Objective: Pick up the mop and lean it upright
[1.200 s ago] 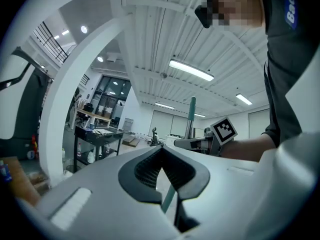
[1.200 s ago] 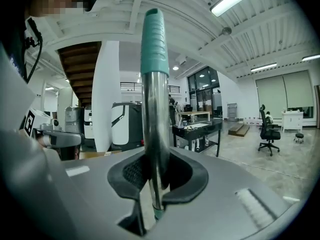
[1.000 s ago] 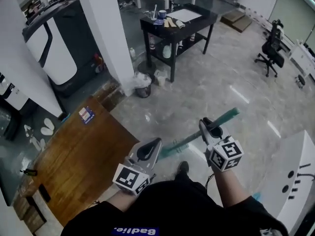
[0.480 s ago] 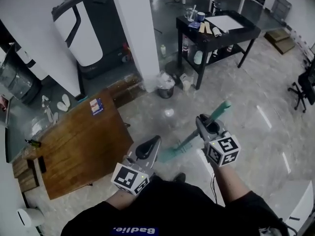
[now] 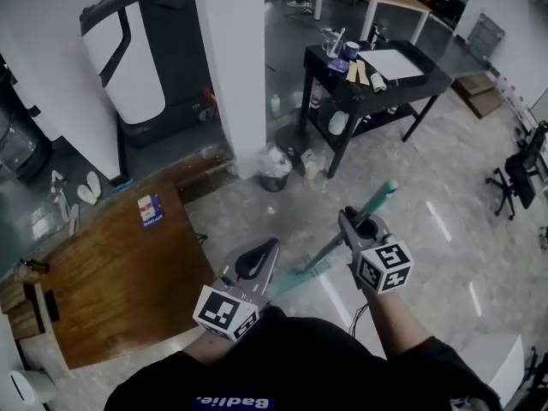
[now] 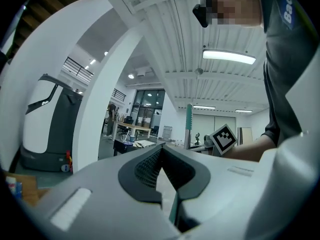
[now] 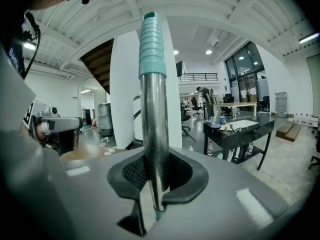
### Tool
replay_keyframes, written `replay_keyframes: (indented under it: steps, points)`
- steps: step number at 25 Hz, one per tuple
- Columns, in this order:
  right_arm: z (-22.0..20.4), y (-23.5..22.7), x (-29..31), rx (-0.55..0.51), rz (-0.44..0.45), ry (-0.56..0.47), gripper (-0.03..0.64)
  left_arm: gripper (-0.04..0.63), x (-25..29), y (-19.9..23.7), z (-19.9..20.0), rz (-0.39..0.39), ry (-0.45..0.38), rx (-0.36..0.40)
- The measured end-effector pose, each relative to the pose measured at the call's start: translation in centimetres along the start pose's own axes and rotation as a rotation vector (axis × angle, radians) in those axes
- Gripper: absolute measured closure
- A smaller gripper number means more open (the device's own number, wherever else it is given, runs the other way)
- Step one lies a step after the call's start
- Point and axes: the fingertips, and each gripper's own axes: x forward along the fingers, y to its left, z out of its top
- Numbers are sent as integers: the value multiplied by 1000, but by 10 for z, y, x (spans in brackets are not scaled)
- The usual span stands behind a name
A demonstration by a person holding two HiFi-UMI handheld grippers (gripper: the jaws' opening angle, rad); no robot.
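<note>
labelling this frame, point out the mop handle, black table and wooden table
mop handle (image 7: 154, 129), right gripper view, metal pole above the jaws
black table (image 5: 424, 76), head view, bare part of its top
wooden table (image 5: 111, 289), head view, bare middle of its top

Glossy metal mop shaft (image 7: 154, 134) with ribbed teal plastic grip (image 7: 151, 44); polished stone floor (image 5: 411, 187).

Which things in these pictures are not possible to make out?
The mop's lower end: head view, covered by the left gripper and the person's black shirt.
Whether the left gripper holds anything: left gripper view shows only a teal sliver between the jaws.
Things on the black table: head view, too small.
</note>
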Motion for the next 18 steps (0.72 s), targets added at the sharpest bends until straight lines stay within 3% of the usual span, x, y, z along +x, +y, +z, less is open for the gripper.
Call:
replay_keyframes:
  steps: [8,18]
  points:
    - [33,-17,75,-39,-41,7,554,581,31,84,14,-4,-24,-36]
    - [45,-32,169,-50,39,37,555,581,33,144,17,135,-22,-40]
